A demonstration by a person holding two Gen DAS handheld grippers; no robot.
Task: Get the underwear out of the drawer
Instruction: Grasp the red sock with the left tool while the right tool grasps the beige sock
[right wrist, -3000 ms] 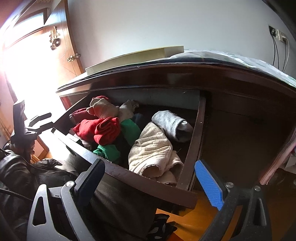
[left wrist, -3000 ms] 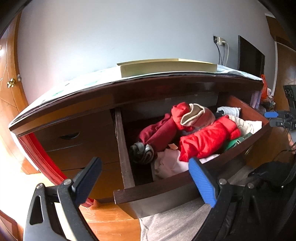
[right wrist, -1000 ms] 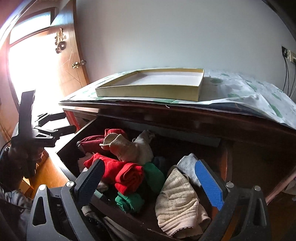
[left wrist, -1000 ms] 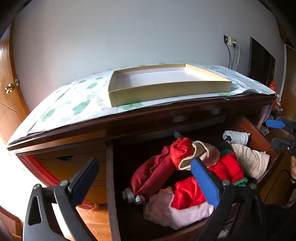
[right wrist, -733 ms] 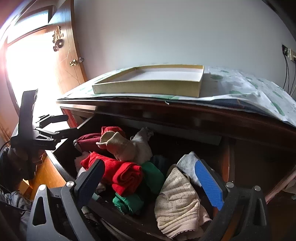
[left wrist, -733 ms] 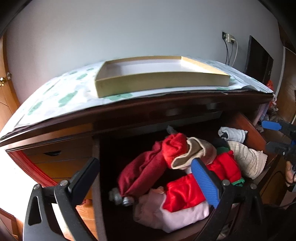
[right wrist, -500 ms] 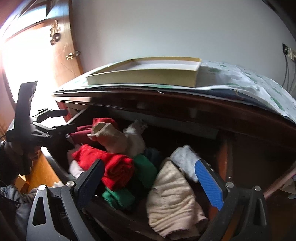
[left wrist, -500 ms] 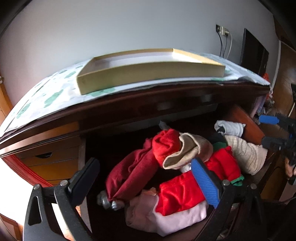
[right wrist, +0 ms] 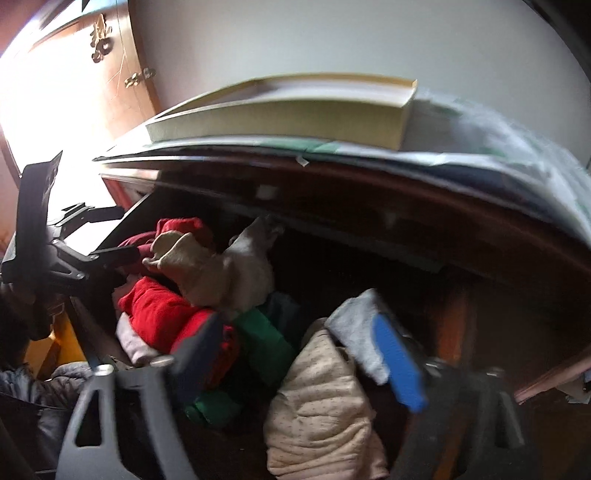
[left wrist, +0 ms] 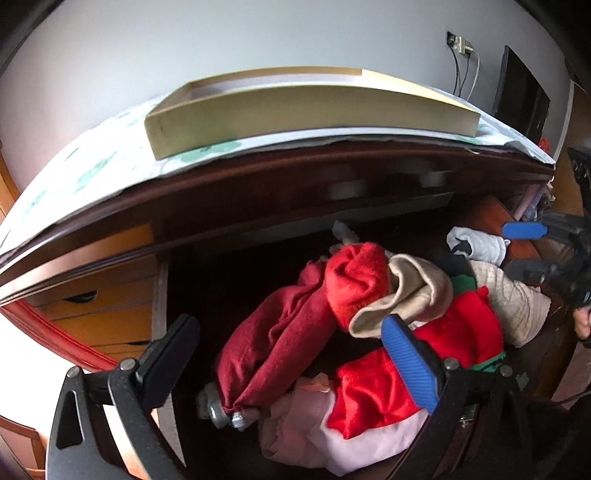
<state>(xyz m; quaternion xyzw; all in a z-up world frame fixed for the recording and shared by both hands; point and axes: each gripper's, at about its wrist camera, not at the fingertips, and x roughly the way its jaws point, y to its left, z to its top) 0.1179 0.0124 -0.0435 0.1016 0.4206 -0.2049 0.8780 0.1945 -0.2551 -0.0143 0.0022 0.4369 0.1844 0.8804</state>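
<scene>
A sunlit wooden door [right wrist: 74,74] is seen at left, a pale wall [left wrist: 258,33] behind. On the dark dresser [left wrist: 295,177], a shallow cardboard tray [left wrist: 306,107] rests on printed paper [left wrist: 74,173]. In the open drawer [left wrist: 160,317] soft underwear [left wrist: 373,391] is heaped. The left gripper [left wrist: 291,354] is spread wide, empty; the right gripper [right wrist: 299,354], closing, has a dotted cream piece [right wrist: 325,413] between unpressed fingers.

No legible text, labels or signs.
</scene>
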